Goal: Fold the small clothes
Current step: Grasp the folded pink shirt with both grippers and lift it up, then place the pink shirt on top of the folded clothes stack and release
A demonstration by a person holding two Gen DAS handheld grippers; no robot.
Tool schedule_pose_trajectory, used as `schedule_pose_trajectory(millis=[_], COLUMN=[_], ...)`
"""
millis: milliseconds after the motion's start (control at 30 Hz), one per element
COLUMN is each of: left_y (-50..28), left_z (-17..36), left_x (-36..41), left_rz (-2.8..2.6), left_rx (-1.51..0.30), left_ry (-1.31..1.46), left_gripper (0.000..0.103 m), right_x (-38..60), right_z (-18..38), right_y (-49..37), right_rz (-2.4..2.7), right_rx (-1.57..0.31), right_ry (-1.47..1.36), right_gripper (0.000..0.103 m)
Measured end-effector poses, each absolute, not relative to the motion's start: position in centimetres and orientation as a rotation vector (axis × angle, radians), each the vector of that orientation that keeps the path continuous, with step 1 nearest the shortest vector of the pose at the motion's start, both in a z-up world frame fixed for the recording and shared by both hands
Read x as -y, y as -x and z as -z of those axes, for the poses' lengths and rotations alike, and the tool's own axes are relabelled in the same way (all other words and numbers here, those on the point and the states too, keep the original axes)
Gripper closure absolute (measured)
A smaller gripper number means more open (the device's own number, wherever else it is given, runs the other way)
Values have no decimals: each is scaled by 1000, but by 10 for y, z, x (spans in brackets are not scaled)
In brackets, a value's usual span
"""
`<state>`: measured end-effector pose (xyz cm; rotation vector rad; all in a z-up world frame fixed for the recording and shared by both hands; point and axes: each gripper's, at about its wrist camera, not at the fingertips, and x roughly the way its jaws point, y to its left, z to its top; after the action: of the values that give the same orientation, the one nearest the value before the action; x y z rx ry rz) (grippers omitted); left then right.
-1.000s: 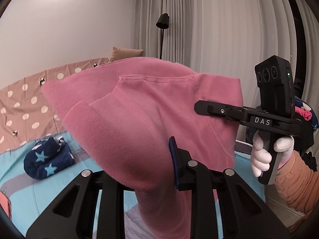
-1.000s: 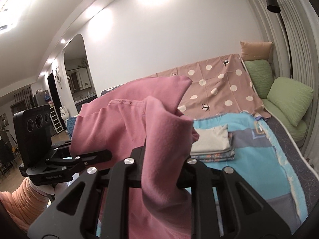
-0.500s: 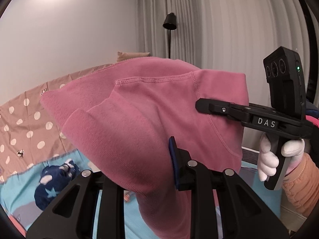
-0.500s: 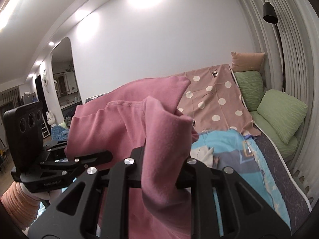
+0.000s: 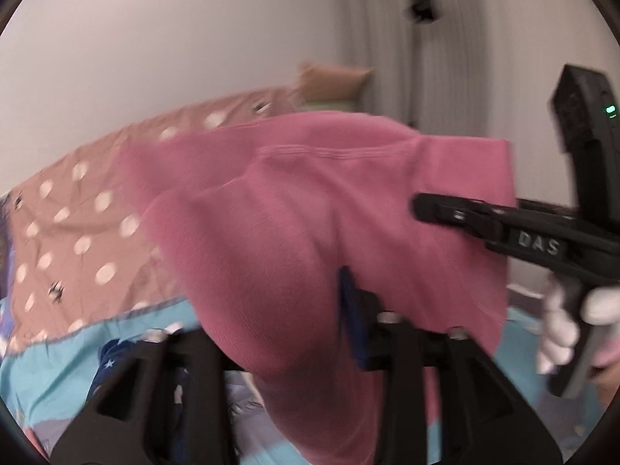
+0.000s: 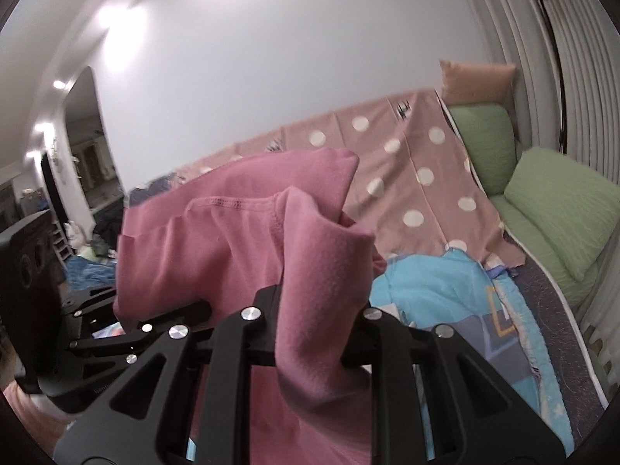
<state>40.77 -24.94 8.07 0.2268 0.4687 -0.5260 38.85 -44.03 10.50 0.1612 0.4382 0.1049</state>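
A pink garment [image 5: 310, 232] hangs in the air above the bed, stretched between the two grippers. The left gripper [image 5: 294, 333] is clamped on a bunched fold of it, and the right gripper [image 6: 310, 321] is closed the same way on another fold, the cloth spilling down over both sets of fingers. The garment fills the middle of both views and hides most of the blue bedspread [image 6: 445, 290] below. Behind it a brown dotted sheet [image 6: 407, 162] slopes up to the wall, with green cushions [image 6: 558, 201] to the right and a tan pillow [image 5: 333, 77] at the top. A dark blue starred cloth [image 5: 112, 352] peeks out low on the left. Compared with half a second ago, the left view has swung and blurred, and the bed shows more to the left
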Motion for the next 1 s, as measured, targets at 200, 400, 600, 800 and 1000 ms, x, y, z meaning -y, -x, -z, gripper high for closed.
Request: schedule_pose_trajectory(millis=[200, 400, 600, 800, 1000], left_y=[-453, -426, -389, -310, -217], left_z=[37, 70, 60, 31, -16], left_x=[237, 219, 217, 198, 169], left_rz=[450, 498, 513, 542, 516], left_rx=[-764, -752, -764, -693, -476], left_ry=[-257, -194, -193, -116, -60], left_gripper=[46, 46, 46, 34, 1], right_x=[454, 459, 454, 416, 376], right_z=[-5, 64, 63, 29, -9], right_y=[-434, -387, -333, -246, -138], right_rz=[86, 104, 114, 124, 247], right_rx=[-692, -803, -801, -639, -391], right_ry=[-188, -148, -200, -105, -102], right_gripper=[67, 62, 59, 39, 4])
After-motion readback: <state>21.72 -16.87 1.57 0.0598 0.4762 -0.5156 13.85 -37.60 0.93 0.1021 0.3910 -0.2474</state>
